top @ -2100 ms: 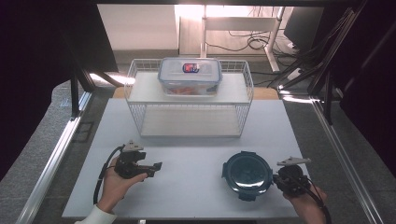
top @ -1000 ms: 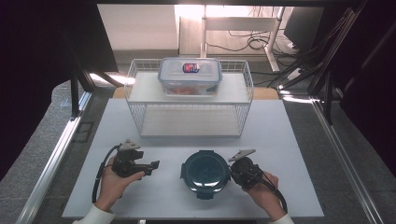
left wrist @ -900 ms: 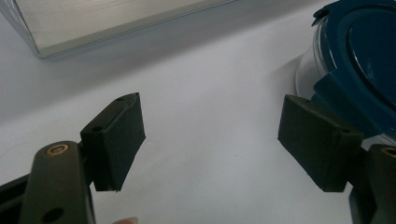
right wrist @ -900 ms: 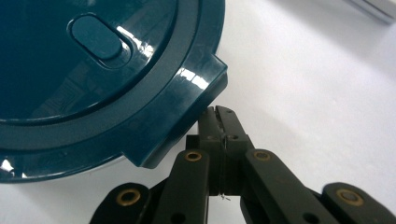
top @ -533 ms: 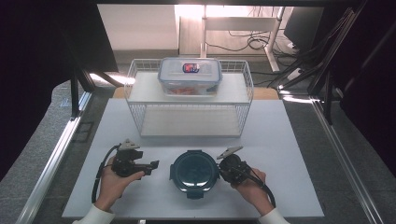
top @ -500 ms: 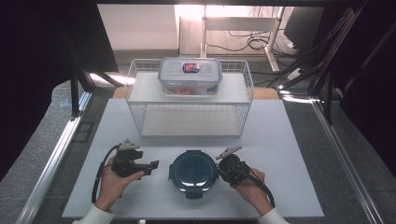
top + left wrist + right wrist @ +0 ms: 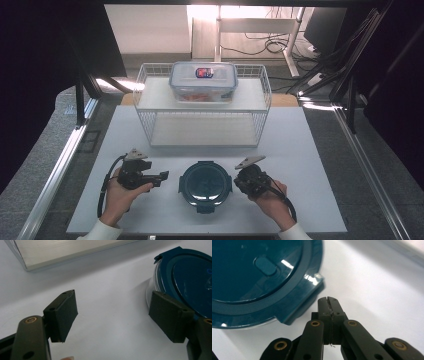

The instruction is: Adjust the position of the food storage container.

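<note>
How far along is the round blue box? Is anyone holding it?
The round dark-blue lidded container sits on the white table between both grippers, lid on. Nobody holds it: the right gripper is shut beside its clip tab, and the left gripper is open next to its rim. Grabbing or opening it looks not yet done.

The right gripper (image 7: 329, 301) has its jaws pressed together, tips just beside a latch tab (image 7: 305, 301) of the round dark-teal container lid (image 7: 259, 272) (glossy, with an oval dimple), all on the white table (image 7: 382, 290).
</note>
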`<control>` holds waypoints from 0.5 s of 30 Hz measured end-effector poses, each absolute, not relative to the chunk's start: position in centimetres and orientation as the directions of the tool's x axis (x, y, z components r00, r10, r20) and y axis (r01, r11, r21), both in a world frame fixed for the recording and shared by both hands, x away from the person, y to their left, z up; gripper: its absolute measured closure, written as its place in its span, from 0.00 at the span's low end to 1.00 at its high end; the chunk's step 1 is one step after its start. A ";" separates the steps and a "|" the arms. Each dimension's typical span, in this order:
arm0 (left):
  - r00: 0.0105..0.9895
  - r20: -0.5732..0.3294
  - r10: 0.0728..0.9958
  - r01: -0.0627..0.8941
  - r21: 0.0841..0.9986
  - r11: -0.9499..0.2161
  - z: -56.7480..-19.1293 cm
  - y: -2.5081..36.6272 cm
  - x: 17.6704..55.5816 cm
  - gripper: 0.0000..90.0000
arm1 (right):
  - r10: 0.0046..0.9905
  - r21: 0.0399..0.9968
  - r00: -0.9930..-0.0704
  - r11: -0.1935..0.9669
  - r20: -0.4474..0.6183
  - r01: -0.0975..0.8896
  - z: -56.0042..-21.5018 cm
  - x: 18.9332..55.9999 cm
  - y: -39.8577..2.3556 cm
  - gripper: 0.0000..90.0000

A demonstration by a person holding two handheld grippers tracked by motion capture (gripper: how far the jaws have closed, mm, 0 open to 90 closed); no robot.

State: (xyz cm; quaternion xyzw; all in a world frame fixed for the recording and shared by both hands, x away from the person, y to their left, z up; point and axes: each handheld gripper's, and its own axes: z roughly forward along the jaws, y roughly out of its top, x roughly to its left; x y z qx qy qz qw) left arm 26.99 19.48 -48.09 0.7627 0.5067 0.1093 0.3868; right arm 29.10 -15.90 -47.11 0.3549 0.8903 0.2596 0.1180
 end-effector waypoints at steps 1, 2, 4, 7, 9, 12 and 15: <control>0.462 -0.228 0.857 0.689 0.701 -0.184 -48.1 19.5 27.0 0.24 | 0.699 0.558 -0.715 0.604 -0.027 0.569 -46.8 29.1 -16.2 0.99; 0.461 -0.229 0.857 0.689 0.702 -0.183 -48.1 19.5 27.0 0.24 | 0.706 0.575 -0.707 0.591 -0.030 0.566 -46.4 29.0 -16.6 0.99; 0.460 -0.230 0.857 0.689 0.701 -0.182 -48.1 19.5 27.0 0.24 | 0.715 0.594 -0.698 0.573 -0.026 0.565 -46.0 28.8 -17.1 0.99; 0.458 -0.235 0.857 0.689 0.704 -0.175 -48.0 19.6 26.9 0.24 | 0.725 0.616 -0.689 0.546 -0.007 0.568 -45.5 28.7 -17.8 0.99; 0.458 -0.237 0.857 0.689 0.704 -0.173 -48.0 19.6 26.9 0.24 | 0.730 0.631 -0.683 0.521 0.020 0.575 -45.3 28.7 -18.4 0.99; 0.459 -0.243 0.855 0.689 0.704 -0.170 -47.9 19.6 26.9 0.24 | 0.728 0.642 -0.683 0.495 0.062 0.586 -45.3 28.7 -18.8 0.92; 0.460 -0.255 0.850 0.691 0.705 -0.163 -47.9 19.5 26.8 0.24 | 0.724 0.670 -0.675 0.432 0.142 0.604 -45.3 28.9 -19.1 0.59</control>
